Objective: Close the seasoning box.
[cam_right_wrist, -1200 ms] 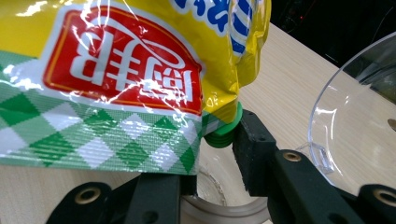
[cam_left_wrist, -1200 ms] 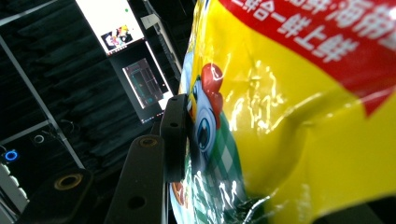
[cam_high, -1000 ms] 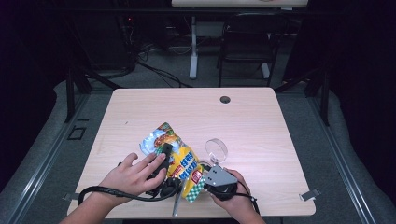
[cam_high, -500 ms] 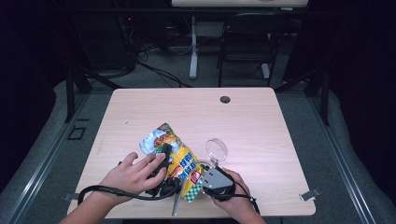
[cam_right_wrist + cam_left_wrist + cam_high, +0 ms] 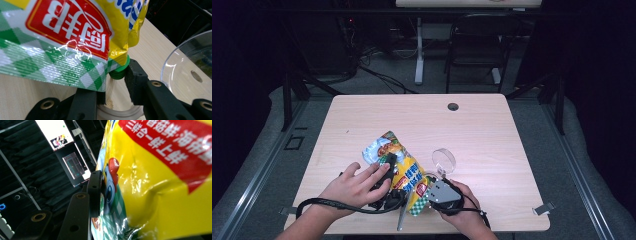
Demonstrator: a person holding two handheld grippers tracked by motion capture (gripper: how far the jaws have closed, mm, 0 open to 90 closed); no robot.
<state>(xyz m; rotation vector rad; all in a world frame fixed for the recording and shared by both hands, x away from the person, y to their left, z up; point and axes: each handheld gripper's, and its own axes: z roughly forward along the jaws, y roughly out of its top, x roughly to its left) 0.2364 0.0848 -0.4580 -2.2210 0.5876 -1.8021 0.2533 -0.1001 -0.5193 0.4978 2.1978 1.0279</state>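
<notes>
The yellow spouted pouch point(image 5: 404, 172) lies near the table's point(image 5: 492, 125) front edge between both tools, its green screw cap point(image 5: 120, 71) sitting between the right gripper's point(image 5: 113, 86) half-open jaws, one pad against the cap and the other behind the pouch's checked corner, so it looks clamped on the cap. The left gripper point(image 5: 100, 192) is closed partway on the pouch's body, its visible pad flat against the foil. The film looks soft, slick and crinkly and would buckle, so the stiff cap and spout make the firmest hold; a clear round bowl point(image 5: 190, 72) stands just beyond the right jaws.
</notes>
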